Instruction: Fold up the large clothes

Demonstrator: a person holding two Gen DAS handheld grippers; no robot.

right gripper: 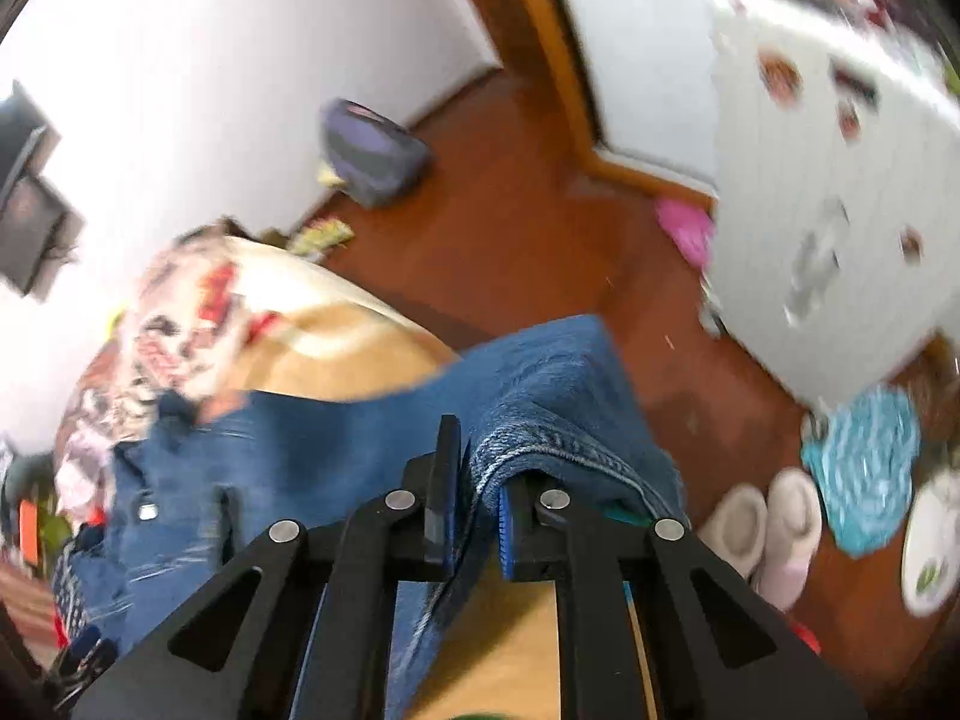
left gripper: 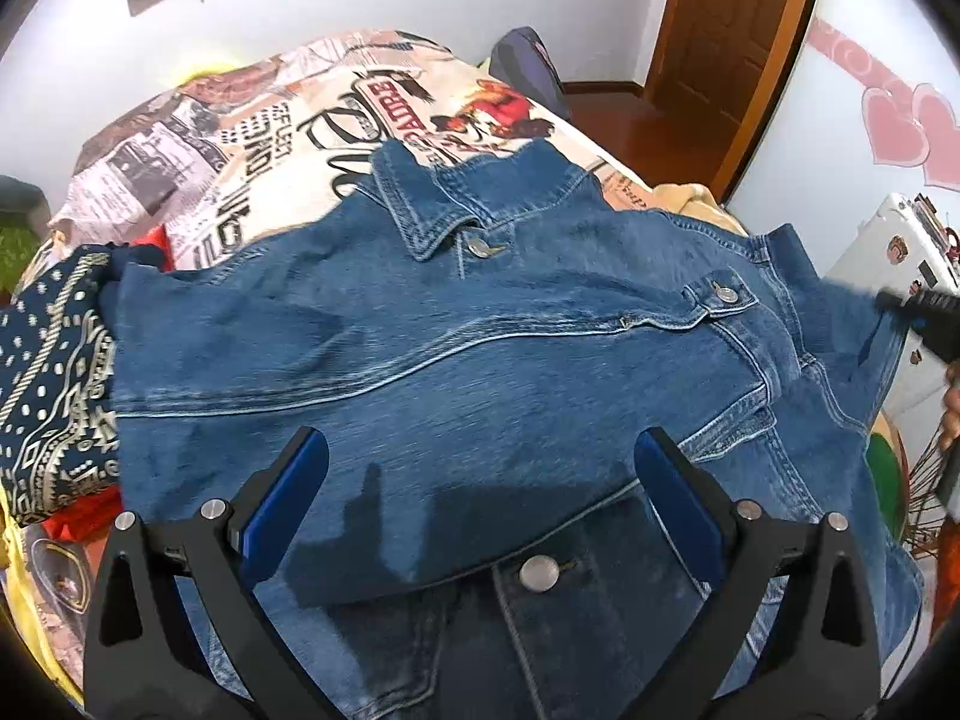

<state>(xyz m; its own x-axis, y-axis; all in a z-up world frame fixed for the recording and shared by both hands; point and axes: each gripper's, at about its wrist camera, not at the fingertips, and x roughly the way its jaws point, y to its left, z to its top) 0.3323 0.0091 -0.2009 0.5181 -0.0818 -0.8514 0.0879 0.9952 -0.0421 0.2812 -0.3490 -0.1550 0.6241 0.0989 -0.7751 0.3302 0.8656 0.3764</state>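
At the left edge of the left wrist view a navy patterned cloth (left gripper: 54,372) lies crumpled on the bed, partly tucked under the denim jacket (left gripper: 480,360). The jacket is spread front-up over the printed bedspread (left gripper: 270,138), collar toward the far wall, its lower hem cut off by the bottom of the frame. The left claw (left gripper: 480,492) hovers over the jacket's lower front with its blue pads wide apart — nothing between them. Farther right, the jacket's far edge is pinched by the right claw (left gripper: 900,306), which shows here only as a blurred dark tip; a sliver of a hand sits at the frame's rim.

In the right wrist view, heavily smeared, the right claw (right gripper: 474,480) is closed on a fold of denim, a stitched seam bunched between its pads and draped over the right finger. A white cabinet (right gripper: 840,180) and pale slippers (right gripper: 762,522) on the wood floor are soft with blur.
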